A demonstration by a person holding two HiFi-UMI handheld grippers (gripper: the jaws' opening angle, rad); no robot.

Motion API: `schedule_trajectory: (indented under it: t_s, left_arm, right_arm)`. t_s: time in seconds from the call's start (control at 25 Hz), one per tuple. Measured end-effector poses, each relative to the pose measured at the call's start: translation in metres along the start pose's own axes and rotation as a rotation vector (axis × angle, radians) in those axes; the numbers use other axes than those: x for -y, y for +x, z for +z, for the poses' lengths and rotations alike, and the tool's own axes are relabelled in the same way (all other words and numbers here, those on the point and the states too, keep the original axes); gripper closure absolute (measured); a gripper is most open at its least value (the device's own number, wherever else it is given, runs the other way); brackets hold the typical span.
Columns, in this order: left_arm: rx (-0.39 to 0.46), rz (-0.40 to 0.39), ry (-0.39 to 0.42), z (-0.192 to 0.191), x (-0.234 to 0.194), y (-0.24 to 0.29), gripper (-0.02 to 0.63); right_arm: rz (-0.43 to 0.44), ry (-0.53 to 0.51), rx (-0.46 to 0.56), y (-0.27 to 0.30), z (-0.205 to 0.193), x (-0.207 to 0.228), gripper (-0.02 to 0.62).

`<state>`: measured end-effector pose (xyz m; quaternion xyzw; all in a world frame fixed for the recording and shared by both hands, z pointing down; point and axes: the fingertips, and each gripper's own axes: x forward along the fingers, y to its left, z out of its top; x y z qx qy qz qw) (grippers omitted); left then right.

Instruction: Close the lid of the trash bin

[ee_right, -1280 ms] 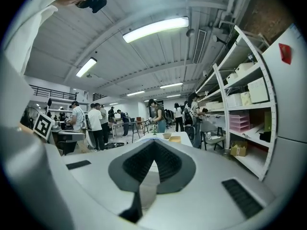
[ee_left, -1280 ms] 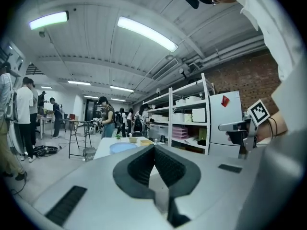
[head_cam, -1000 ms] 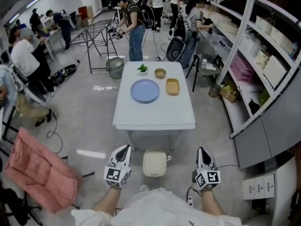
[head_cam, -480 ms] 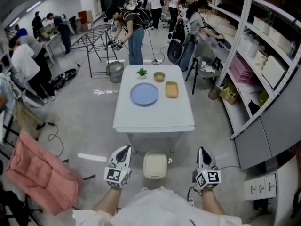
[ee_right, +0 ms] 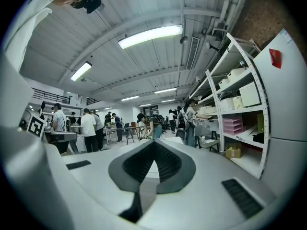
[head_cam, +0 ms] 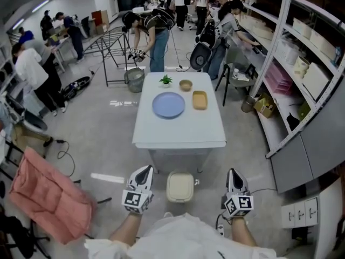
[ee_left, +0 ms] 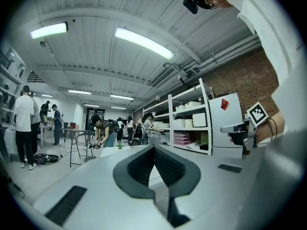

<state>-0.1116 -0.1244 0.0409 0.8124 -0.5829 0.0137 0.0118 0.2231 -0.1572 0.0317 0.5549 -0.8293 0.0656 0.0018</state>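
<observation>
The small cream trash bin [head_cam: 179,186] stands on the floor at lower centre, just below the table [head_cam: 178,129], between the left gripper [head_cam: 145,169] and right gripper [head_cam: 232,172], both closed and empty; its lid looks like light, stiff, smooth plastic, probably best pushed at its free edge.

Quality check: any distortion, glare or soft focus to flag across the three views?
Head view: evenly lit and sharp, trash bin clear, shelving bowed by the wide lens. Left gripper view: fisheye with dark corners, ceiling light blown out, near fingers soft. Right gripper view: same fisheye, bright ceiling light, soft fingers.
</observation>
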Motion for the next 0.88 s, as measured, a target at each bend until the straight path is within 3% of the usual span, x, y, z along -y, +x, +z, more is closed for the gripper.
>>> schedule_trajectory:
  t_s: [0.52,0.88]
  left_arm:
    - [-0.034,0.019,-0.033,-0.008,0.003,-0.008,0.581]
    - [-0.013,-0.001,-0.026,-0.004,0.003,-0.007,0.581]
  right_arm:
    - [0.008,-0.005,-0.002,-0.004,-0.004,-0.008,0.578]
    - [0.010,-0.009,-0.010,-0.002,-0.005,-0.012,0.578]
